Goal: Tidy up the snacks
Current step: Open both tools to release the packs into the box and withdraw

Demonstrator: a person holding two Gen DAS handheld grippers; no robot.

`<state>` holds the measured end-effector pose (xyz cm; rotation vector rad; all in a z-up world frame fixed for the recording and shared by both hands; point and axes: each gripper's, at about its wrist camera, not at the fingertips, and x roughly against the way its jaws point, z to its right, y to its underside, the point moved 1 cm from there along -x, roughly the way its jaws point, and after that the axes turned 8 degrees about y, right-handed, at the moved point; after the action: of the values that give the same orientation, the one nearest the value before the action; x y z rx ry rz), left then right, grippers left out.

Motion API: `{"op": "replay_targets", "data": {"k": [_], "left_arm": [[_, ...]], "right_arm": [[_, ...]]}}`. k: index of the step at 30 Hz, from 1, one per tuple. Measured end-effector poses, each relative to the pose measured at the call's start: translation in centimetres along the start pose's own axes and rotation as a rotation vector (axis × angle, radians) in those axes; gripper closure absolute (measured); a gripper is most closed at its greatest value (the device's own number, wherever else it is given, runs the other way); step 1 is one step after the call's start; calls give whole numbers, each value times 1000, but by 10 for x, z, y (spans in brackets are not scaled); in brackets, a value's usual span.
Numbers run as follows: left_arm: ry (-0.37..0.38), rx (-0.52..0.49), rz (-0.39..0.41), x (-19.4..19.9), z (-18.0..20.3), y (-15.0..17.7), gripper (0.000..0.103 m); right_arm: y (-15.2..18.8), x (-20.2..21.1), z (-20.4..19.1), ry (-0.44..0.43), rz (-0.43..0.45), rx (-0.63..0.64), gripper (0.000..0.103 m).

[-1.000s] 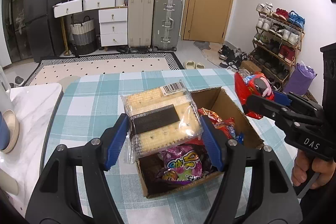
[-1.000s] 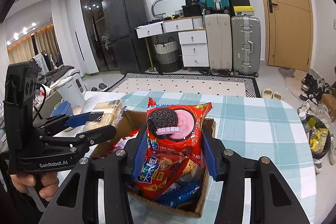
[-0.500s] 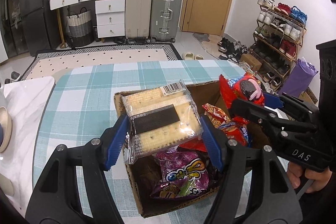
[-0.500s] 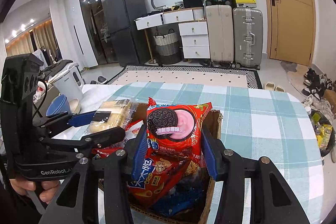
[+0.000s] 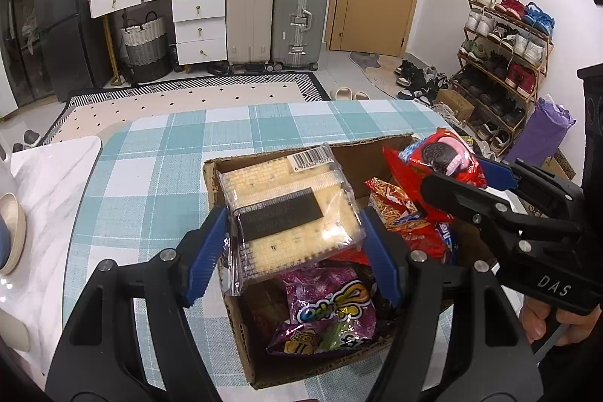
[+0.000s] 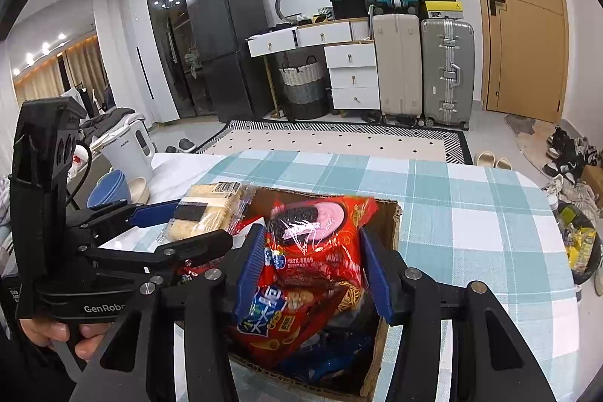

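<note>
1. The left gripper has its blue jaws closed partway on the clear cracker pack, pressing its two long sides. Over the last second the pack has travelled from above the checked tablecloth at the box's left rim to hang over the near-left part of the cardboard box, and it now sits lower against the box walls.

2. Beneath it, the purple candy bag lies on the box floor at the near side, with red snack bags piled to its right. The box already holds several packs, so I judge the sorting to be well along.

3. The right gripper has its jaws closed partway round the red Oreo pack. A second ago this pack stood upright and high; it now tilts forward and has sunk toward the far-right part of the box, above the red and blue bags there.

4. Both packs are held in the air, not yet released. The two descents together suggest both will be dropped into the box at once, crackers left, Oreos right.
</note>
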<state>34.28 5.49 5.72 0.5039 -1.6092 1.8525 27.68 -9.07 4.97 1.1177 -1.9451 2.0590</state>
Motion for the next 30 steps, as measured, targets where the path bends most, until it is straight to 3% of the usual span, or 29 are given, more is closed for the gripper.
{"op": "replay_targets", "data": {"k": [3, 8, 11, 13, 20, 21, 30], "left_arm": [[10, 2, 12, 6, 1, 1, 35], [8, -5, 21, 13, 3, 2, 32], [15, -21, 21, 18, 7, 3, 24], [15, -35, 25, 23, 11, 5, 21], [41, -56, 36, 42, 15, 11, 10], [43, -49, 40, 47, 14, 12, 1], [16, -34, 103, 85, 6, 30, 1]], "right_arm": [[-1, 6, 2, -2, 16, -3, 50], [1, 16, 7, 28, 38, -4, 15], [4, 18, 12, 52, 32, -6, 11], [8, 19, 18, 74, 20, -22, 3], [21, 30, 32, 65, 14, -71, 1], [23, 31, 31, 65, 13, -68, 1], [49, 50, 13, 6, 43, -39, 1]]}}
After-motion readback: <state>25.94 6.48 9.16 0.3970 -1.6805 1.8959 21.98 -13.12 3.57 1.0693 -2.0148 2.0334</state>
